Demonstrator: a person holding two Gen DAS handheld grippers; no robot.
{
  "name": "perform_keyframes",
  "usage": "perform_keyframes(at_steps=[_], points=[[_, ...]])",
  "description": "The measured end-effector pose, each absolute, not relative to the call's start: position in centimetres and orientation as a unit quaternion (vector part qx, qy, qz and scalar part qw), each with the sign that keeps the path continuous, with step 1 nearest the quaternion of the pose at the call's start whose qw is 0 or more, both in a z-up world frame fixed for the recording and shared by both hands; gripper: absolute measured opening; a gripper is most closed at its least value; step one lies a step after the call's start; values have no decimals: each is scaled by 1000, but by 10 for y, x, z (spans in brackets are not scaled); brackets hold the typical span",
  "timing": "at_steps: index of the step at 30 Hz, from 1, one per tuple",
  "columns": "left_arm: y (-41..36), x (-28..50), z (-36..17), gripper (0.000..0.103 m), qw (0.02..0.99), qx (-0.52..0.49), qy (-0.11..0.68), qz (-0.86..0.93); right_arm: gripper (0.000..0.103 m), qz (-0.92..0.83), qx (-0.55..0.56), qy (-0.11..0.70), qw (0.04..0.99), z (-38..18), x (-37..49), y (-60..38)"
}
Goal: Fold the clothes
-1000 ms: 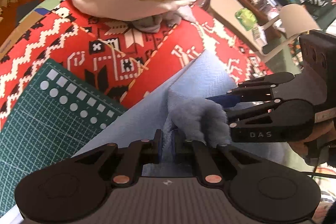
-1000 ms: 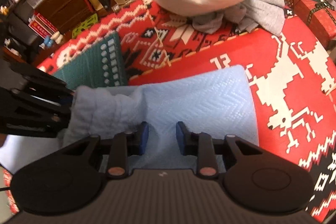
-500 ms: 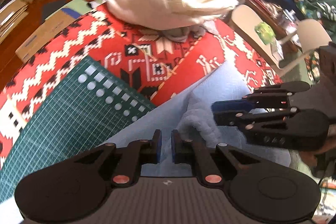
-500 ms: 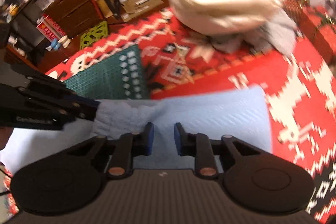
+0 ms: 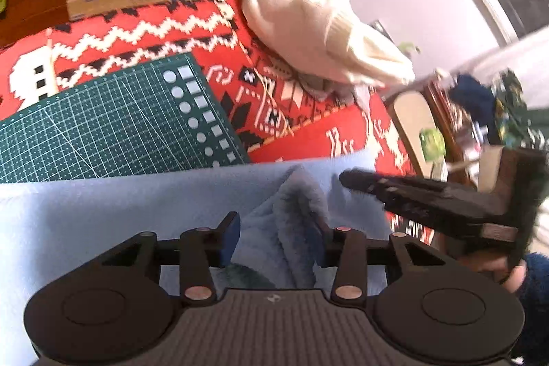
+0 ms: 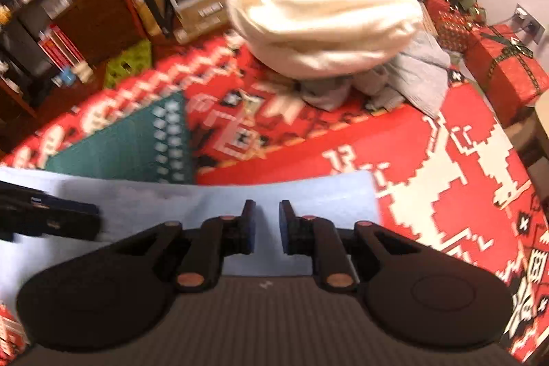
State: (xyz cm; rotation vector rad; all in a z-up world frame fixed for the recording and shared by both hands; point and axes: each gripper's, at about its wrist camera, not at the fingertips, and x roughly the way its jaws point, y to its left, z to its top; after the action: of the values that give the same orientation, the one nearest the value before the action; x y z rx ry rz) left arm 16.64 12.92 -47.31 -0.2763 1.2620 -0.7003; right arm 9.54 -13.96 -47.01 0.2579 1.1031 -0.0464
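Between the wide-spread fingers of the left gripper [image 5: 278, 237] stands a raised, bunched fold of the light blue garment [image 5: 103, 208]; the pads sit apart from the cloth on both sides, so nothing is clamped. Right gripper [image 6: 267, 227]: fingers parted by a narrow gap, empty, hovering over the flat right half of the same garment [image 6: 329, 194]. In the left wrist view it enters from the right, blurred, its tip near the raised fold; contact cannot be told.

Count: two grippers, one blue garment, spread at the near edge of the red patterned cloth [image 5: 308, 139].

Surroundings: one green cutting mat [image 5: 103, 126] at far left, its near edge covered by the blue garment. One cream knitted sweater [image 6: 322, 26] heaped at the far side, lying on crumpled grey clothing [image 6: 415, 74]. Red wrapped boxes [image 6: 507, 71] at far right. Shelves [image 6: 85, 9] at far left, blurred. A hand [image 5: 514, 273] with a dark blue fuzzy cuff holds the right gripper.
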Motion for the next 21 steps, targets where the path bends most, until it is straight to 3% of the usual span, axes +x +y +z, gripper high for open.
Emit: perform_keyframes(at_steps=[6,12,21], points=[[137,164,-455,39,763,-145,558,-293,17,-8,138,525,840,-466,87,-146],[115,133,-426,12,766,-104,536,-339,18,19,159,526,835,-434,21,-125],[54,55,-459,9,724,-44,569,-387,17,-20,168,533,829,-440,-54,-104]])
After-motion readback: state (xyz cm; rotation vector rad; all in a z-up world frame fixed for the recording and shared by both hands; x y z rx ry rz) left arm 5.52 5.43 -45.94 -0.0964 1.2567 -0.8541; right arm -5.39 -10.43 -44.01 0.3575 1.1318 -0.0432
